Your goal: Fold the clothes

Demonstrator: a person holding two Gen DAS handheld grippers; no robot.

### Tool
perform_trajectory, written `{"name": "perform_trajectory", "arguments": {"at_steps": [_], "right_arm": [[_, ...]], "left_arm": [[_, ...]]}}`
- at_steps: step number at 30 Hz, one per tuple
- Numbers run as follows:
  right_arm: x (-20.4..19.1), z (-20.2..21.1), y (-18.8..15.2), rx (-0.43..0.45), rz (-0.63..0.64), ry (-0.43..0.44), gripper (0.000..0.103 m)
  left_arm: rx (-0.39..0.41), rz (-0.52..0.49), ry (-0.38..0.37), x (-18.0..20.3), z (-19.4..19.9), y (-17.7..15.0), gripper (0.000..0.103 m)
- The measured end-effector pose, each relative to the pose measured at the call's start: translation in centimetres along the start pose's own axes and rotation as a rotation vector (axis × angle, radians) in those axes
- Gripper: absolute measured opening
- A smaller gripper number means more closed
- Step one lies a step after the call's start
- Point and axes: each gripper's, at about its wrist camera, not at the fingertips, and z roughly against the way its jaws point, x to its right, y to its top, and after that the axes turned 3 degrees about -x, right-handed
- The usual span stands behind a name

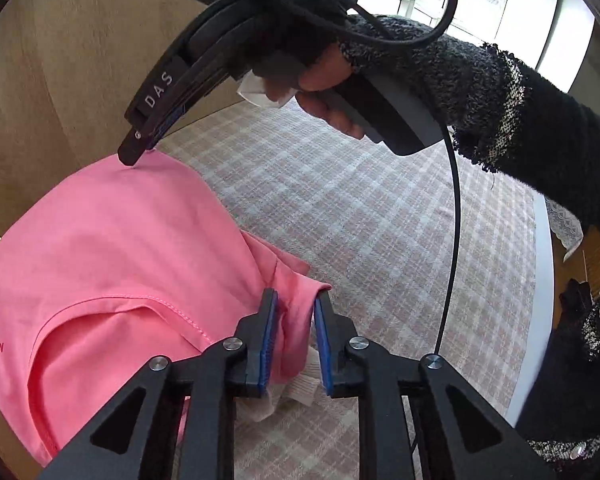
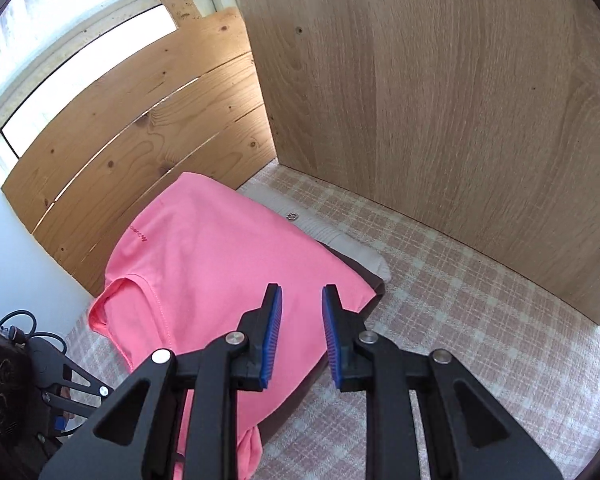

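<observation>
A pink T-shirt (image 1: 112, 248) lies folded on top of a small stack of clothes, on a pink-and-white checked cloth (image 1: 360, 216). In the left wrist view my left gripper (image 1: 296, 332) stands a little open around a bunched pink sleeve (image 1: 298, 312). The fabric sits loosely between the blue pads (image 1: 270, 336). My right gripper (image 1: 134, 156) comes down from above, its tips touching the shirt's far edge. In the right wrist view the right gripper (image 2: 302, 336) is slightly open over the flat pink T-shirt (image 2: 204, 264), with nothing pinched.
Under the shirt lie a dark brown garment (image 2: 364, 280) and a beige one with a button (image 2: 320, 224). Wooden panels (image 2: 440, 120) close in the back and side. A hand in a black knit sleeve (image 1: 500, 104) holds the right tool, whose cable (image 1: 454, 220) hangs down.
</observation>
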Motion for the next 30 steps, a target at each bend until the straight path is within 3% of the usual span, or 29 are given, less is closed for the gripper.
{"name": "perform_trajectory", "arguments": {"at_steps": [2, 5, 6, 8, 11, 13, 15, 18, 20, 23, 25, 28, 30], "right_arm": [[-1.1, 0.0, -0.7, -0.005, 0.044, 0.043, 0.021], [-0.8, -3.5, -1.5, -0.185, 0.123, -0.208, 0.022], [-0.4, -3.2, -1.3, -0.173, 0.097, -0.214, 0.022], [-0.5, -1.4, 0.0, -0.101, 0.041, -0.146, 0.023], [-3.8, -0.8, 2.6, -0.043, 0.094, -0.035, 0.024], [-6.6, -1.5, 4.6, -0.032, 0.153, 0.021, 0.024], [-9.4, -2.6, 6.4, -0.03, 0.21, 0.066, 0.024], [-12.6, -5.5, 8.9, -0.068, 0.253, 0.143, 0.024], [-14.1, -7.7, 9.7, -0.108, 0.267, 0.184, 0.021], [-15.8, -12.3, 9.3, -0.201, 0.34, 0.09, 0.02], [-16.4, -14.5, 9.2, -0.244, 0.373, 0.038, 0.016], [-16.0, -12.1, 9.8, -0.182, 0.334, 0.076, 0.016], [-16.1, -9.9, 10.1, -0.136, 0.328, 0.109, 0.016]], "left_arm": [[0.058, 0.035, -0.034, 0.5, 1.3, -0.7, 0.029], [0.13, 0.126, -0.031, 0.5, 3.9, -2.3, 0.033], [0.146, 0.16, 0.032, 0.2, 4.9, -3.2, 0.033], [0.177, 0.227, 0.162, -0.4, 7.0, -5.2, 0.034], [0.208, 0.353, 0.392, -3.2, 9.9, -9.7, 0.04], [0.215, 0.45, 0.459, -4.7, 11.1, -12.7, 0.04], [0.205, 0.542, 0.502, -6.6, 10.3, -13.6, 0.04], [0.234, 0.595, 0.505, -7.9, 10.1, -14.6, 0.04], [0.249, 0.573, 0.482, -8.3, 9.3, -14.4, 0.04], [0.264, 0.532, 0.468, -9.6, 8.8, -14.1, 0.04], [0.216, 0.547, 0.408, -10.1, 7.8, -14.4, 0.04], [0.151, 0.544, 0.377, -10.1, 6.7, -14.9, 0.039], [0.184, 0.533, 0.378, -9.5, 7.9, -15.0, 0.039]]}}
